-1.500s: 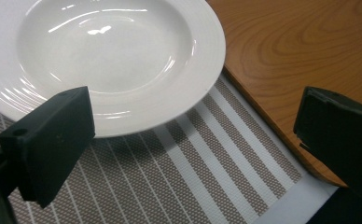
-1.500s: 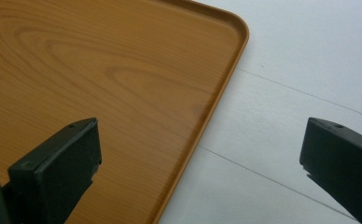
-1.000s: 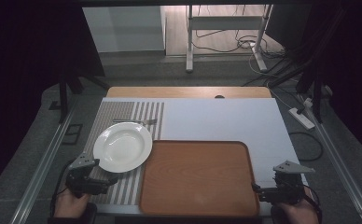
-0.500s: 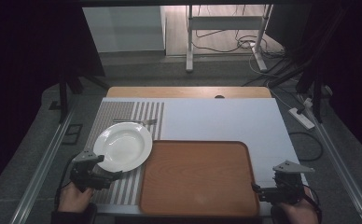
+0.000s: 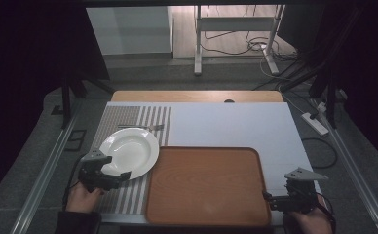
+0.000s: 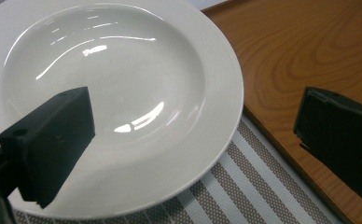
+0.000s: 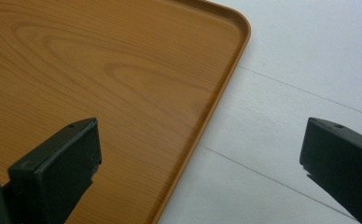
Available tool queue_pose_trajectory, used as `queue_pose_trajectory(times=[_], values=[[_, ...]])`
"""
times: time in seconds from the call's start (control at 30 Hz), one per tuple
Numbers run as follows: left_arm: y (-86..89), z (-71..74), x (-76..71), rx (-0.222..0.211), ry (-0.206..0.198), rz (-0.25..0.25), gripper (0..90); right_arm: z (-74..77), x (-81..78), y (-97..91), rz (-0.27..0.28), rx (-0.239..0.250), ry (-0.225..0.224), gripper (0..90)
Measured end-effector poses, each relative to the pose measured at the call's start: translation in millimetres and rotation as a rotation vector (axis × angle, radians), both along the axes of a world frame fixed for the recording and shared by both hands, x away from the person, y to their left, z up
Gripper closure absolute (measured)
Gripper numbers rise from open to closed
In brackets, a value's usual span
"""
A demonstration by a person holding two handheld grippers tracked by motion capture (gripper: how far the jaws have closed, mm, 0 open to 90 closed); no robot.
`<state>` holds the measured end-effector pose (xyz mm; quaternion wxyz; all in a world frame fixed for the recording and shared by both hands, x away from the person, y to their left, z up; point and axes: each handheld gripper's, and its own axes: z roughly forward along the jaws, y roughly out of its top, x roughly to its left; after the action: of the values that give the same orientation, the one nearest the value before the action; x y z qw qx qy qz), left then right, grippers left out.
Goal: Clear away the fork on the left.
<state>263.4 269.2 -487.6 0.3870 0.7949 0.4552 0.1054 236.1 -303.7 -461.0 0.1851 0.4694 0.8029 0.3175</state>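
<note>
Left hand-held gripper (image 6: pixel 188 154) hangs over the near rim of the white plate (image 5: pixel 128 152), jaws apart; plate rests ungrasped on the striped mat (image 5: pixel 128 197) beside the wooden tray (image 5: pixel 206 187); right hand-held gripper (image 5: pixel 271 198) idles, jaws apart; grasp and transfer apparently remain.

A glossy white deep plate (image 5: pixel 129 151) lies upright on the striped placemat (image 5: pixel 128 197), touching the wooden tray (image 5: pixel 206 187).

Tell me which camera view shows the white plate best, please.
The left gripper view: the white plate is close, its rim and glossy bowl clear. The high view shows the plate whole but small, on the striped mat beside the tray.
</note>
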Motion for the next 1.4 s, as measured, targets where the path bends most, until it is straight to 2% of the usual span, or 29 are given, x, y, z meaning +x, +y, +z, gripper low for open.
queue_pose_trajectory(times=[0.1, 0.17, 0.2, 0.37, 0.53, 0.73, 0.97, 1.2, 1.4], values=[[-0.6, -0.7, 3.4, -0.011, 0.003, 0.003, 0.0, 0.1, -0.1, 0.2, 0.000, -0.004, 0.000, 0.0], [-1.5, -1.8, 7.1, -0.020, 0.023, 0.001, 0.0, 0.0, -0.1, 0.4, -0.001, -0.005, -0.001, 0.0], [-2.6, -2.5, 11.0, -0.013, 0.037, 0.001, 0.0, 0.0, -0.1, 0.5, 0.000, -0.006, -0.001, 0.0], [-3.8, -2.1, 18.7, 0.007, 0.047, 0.005, 0.0, 0.0, -0.2, 0.6, 0.000, -0.006, -0.002, 0.0], [-3.8, -0.6, 29.7, -0.001, 0.044, 0.012, 0.0, -0.2, -0.1, 1.0, 0.001, -0.006, -0.002, 0.0], [-6.5, -2.4, 41.9, -0.001, 0.068, 0.019, 0.0, -0.2, -0.1, 1.2, 0.002, -0.008, -0.002, 0.0], [-8.2, -0.9, 52.6, 0.014, 0.071, 0.029, 0.0, -0.2, -0.1, 1.3, 0.003, -0.008, -0.002, 0.0], [-10.4, 0.1, 70.6, 0.046, 0.078, 0.058, 0.2, -0.3, 0.0, 1.4, 0.004, -0.009, -0.001, 0.0], [-11.0, 0.4, 84.0, 0.063, 0.084, 0.061, 0.3, -0.3, 0.0, 1.5, 0.005, -0.010, -0.001, 0.0]])
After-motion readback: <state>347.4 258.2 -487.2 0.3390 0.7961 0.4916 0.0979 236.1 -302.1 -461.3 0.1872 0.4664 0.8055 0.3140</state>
